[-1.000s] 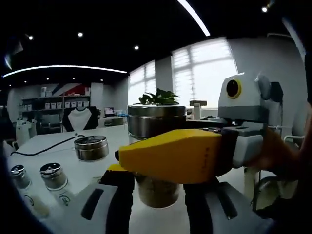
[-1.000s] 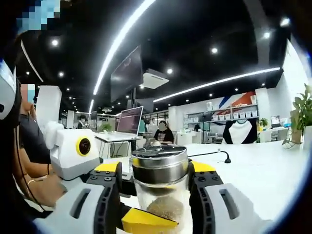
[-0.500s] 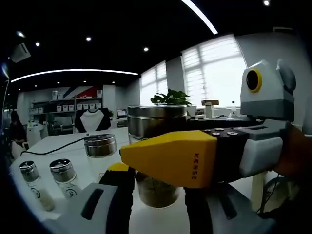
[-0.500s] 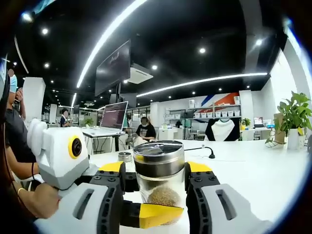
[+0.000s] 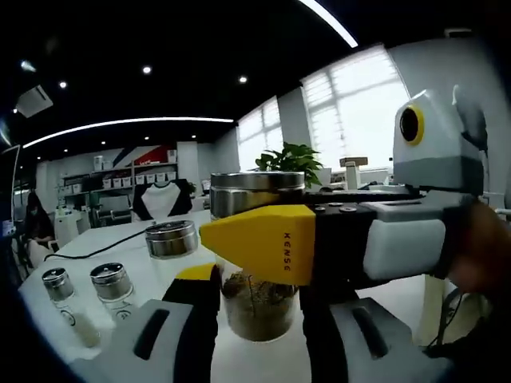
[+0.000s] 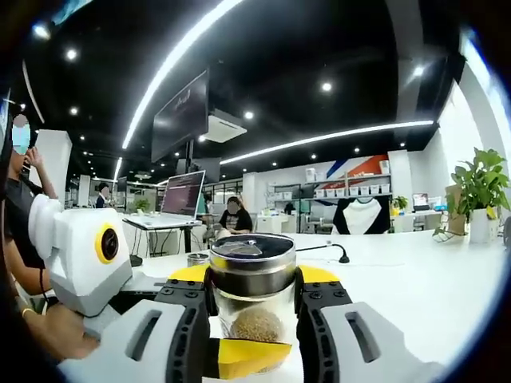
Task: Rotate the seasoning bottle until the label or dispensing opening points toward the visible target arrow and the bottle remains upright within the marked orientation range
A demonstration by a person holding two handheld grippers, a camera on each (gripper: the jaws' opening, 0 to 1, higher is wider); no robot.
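Note:
A glass seasoning bottle [image 5: 257,307] with brown grains and a steel lid [image 5: 257,191] stands upright between my left gripper's [image 5: 255,295] grey jaws, which are shut on its lower body. My right gripper [image 5: 259,231] reaches in from the right, one yellow jaw lying across the glass just under the lid. In the right gripper view the same bottle [image 6: 254,307] is held at the lid [image 6: 252,259] by my right gripper [image 6: 253,279], which is shut on it. My left gripper [image 6: 254,343] comes in from the left, with a yellow tip low against the glass.
Three more steel-lidded shakers [image 5: 60,291] [image 5: 114,287] [image 5: 172,239] stand to the left on the white table [image 6: 415,271]. A black cable [image 6: 323,247] crosses it. A potted plant [image 6: 479,191] is at the far right. People sit by a laptop [image 6: 182,195] behind.
Both views have swung. My right gripper has turned around the bottle relative to the left one. The bottle stays upright between both grippers.

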